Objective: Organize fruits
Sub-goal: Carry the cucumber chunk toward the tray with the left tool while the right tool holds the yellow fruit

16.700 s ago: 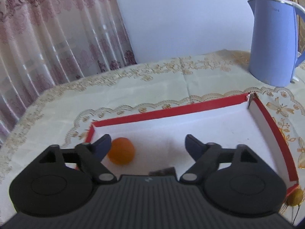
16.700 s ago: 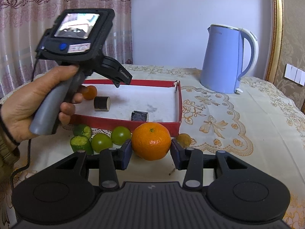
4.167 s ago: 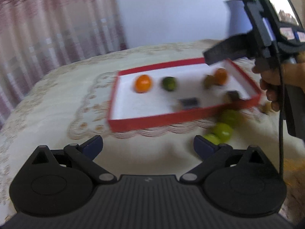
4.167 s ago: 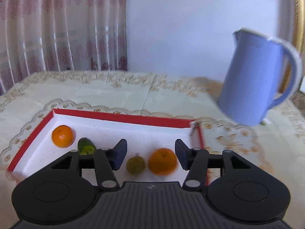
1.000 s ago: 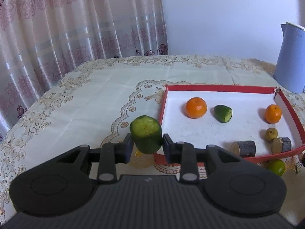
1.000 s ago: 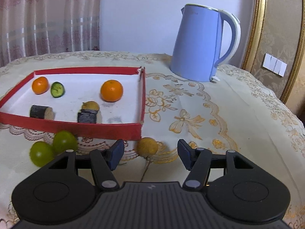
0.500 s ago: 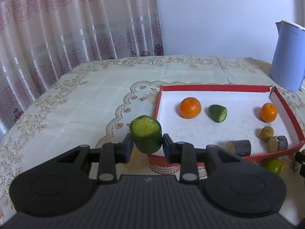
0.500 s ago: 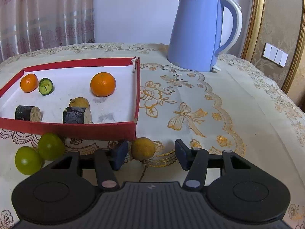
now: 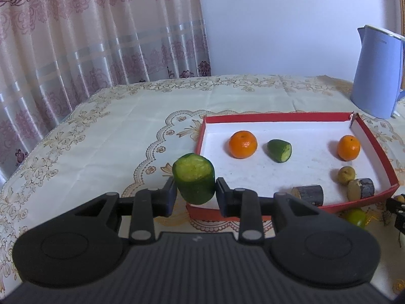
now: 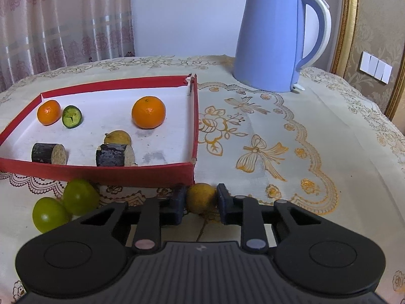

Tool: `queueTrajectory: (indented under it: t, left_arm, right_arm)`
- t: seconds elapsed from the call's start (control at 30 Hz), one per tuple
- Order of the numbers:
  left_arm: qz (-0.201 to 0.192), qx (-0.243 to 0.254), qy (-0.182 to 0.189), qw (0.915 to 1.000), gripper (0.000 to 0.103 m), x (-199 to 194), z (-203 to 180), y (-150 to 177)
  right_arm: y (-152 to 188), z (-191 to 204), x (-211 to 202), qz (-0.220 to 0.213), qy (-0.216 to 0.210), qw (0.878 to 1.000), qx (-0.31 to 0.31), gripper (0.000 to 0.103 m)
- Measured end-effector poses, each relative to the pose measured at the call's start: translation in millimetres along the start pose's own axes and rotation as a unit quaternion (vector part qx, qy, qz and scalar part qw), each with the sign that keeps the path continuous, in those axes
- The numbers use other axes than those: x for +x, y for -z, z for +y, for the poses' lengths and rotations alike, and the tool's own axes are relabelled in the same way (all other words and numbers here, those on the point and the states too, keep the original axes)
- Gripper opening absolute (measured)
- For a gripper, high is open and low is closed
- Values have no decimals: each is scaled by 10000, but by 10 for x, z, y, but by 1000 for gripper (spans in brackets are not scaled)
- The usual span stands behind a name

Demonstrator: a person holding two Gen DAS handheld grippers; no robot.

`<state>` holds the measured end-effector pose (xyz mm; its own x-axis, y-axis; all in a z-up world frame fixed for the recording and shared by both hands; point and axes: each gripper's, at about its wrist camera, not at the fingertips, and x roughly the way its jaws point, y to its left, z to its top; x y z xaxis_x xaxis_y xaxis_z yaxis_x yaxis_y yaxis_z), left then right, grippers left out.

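Observation:
My left gripper [image 9: 195, 197] is shut on a green cucumber piece [image 9: 194, 177] and holds it above the cloth just left of the red tray [image 9: 276, 118]. In the tray lie two oranges [image 9: 243, 144], a green cut piece [image 9: 279, 150], a small yellow fruit [image 9: 346, 174] and two dark log pieces [image 9: 307, 194]. My right gripper [image 10: 200, 204] is closed around a small yellow fruit [image 10: 201, 197] on the cloth at the tray's front right corner [image 10: 188, 174]. Two green fruits [image 10: 80, 197] lie on the cloth in front of the tray.
A blue electric kettle [image 10: 276, 38] stands behind and right of the tray. The table has an embroidered cream cloth [image 10: 291, 131]. Curtains [image 9: 76, 38] hang at the left, a wall behind. The right gripper's tip [image 9: 398, 209] shows at the left view's right edge.
My right gripper has moved forward and closed in on the small yellow fruit. My left gripper still holds the cucumber piece and has shifted slightly left and back from the tray.

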<state>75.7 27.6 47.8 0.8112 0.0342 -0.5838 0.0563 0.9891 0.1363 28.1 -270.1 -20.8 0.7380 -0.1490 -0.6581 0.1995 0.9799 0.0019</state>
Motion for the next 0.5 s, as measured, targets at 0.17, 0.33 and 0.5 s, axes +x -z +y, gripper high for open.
queueTrajectory:
  t: [0.17, 0.33, 0.5]
  left_arm:
    - [-11, 9, 16, 10000, 30, -9, -11, -6]
    - [17, 21, 133, 9999, 30, -24, -71, -22]
    - [-1, 61, 235, 9997, 30, -74, -163, -53]
  right_arm:
    - [32, -56, -94, 4, -175, 9997, 159, 25]
    - [110, -23, -351, -200, -301, 9993, -12, 25]
    - [177, 45, -582, -375, -491, 9979, -199, 25]
